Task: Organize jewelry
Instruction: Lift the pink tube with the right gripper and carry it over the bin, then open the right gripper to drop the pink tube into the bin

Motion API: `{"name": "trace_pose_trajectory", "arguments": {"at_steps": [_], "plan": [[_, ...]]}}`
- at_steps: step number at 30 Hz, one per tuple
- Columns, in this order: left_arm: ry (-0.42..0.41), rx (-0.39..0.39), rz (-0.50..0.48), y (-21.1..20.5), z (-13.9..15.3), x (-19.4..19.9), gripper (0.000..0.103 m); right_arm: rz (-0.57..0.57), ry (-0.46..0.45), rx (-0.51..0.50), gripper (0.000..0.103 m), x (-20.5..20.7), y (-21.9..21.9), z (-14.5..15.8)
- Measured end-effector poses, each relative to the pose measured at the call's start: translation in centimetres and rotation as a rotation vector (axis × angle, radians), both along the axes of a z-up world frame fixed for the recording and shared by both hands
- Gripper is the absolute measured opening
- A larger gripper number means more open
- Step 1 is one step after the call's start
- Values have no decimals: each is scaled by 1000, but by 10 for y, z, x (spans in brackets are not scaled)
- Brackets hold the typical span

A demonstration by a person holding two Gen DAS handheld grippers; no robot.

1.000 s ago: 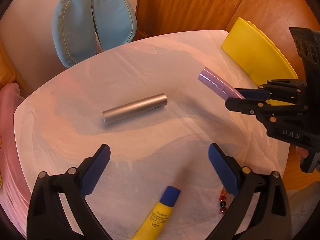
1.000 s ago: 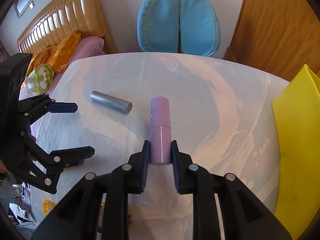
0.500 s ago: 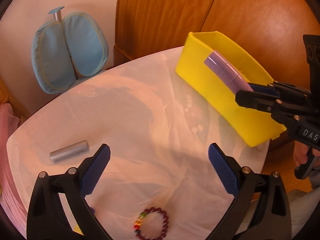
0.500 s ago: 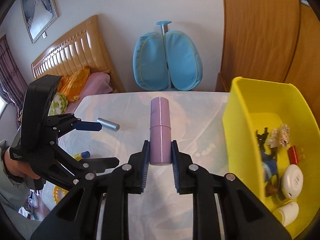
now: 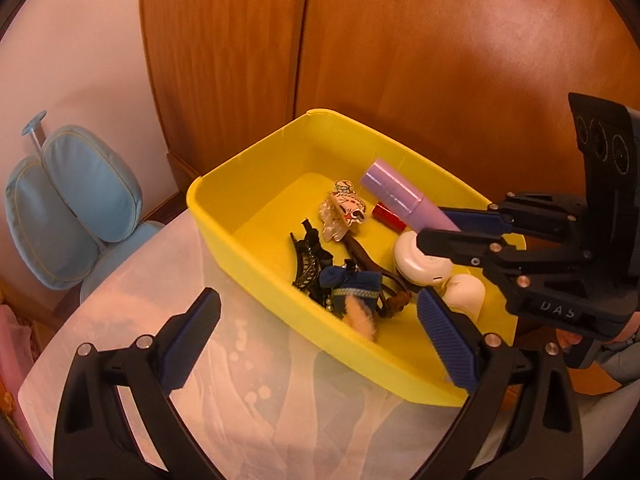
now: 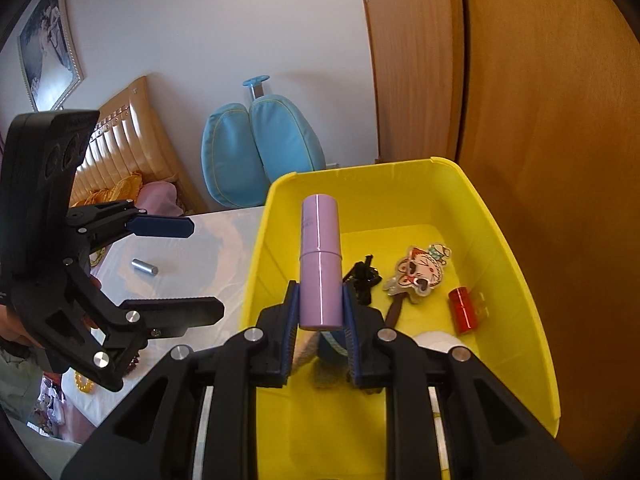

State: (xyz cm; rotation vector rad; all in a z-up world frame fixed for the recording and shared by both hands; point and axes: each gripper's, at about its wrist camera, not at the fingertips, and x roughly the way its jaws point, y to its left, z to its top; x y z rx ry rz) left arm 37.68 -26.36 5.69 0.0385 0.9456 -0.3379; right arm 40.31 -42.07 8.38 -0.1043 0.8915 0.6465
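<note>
My right gripper [image 6: 320,324] is shut on a lilac tube [image 6: 320,264] and holds it above the inside of the yellow bin [image 6: 516,264]. In the left wrist view the tube [image 5: 400,198] hangs over the bin [image 5: 256,248], held by the right gripper [image 5: 448,226]. The bin holds a cartoon hair clip [image 5: 344,210], a black claw clip [image 5: 310,264], a red vial [image 6: 462,310], a blue bow [image 5: 352,284] and white compacts [image 5: 420,262]. My left gripper [image 5: 316,336] is open and empty above the table at the bin's near wall; it also shows in the right wrist view [image 6: 176,268].
A silver tube [image 6: 145,267] lies on the white table [image 5: 248,400]. Bead bracelets [image 6: 86,382] lie near the table's left edge. A blue chair [image 6: 256,152] stands behind the table. A wooden wardrobe [image 5: 400,60] rises behind the bin.
My right gripper lifted the lilac tube off the table and carried it right, over the yellow bin. My left gripper swung right as well, from the silver tube to the bin.
</note>
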Motion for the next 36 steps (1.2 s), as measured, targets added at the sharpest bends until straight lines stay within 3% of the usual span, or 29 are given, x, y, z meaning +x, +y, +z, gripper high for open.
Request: {"name": "trace_pose_trajectory", "arguments": {"at_steps": [4,7,14,20,26,33,36], "plan": [[22,50,-62,-16,-9,29,96,-47,33,-29,23,22,-7,-17],[30,99,-119,-29,-18,49,96,-74,120,-38,23,43,-10,-34],[77,160,-206,-46,-37,82,96,-110,281,-183,23,83,-4,-75],[83,164,-219,-45,-40,85,96,-102,309,-222,23,90,1,-85],[72,153,-195,-40,-33,76,96,-97,281,-211,24,87,4,-73],[53,126,-149,-34,-20,51,96,-91,214,-180,46,62,1,-50],[41,106,-112,-31,-13,38,96,-122,198,-167,65,53,-8,-43]]}}
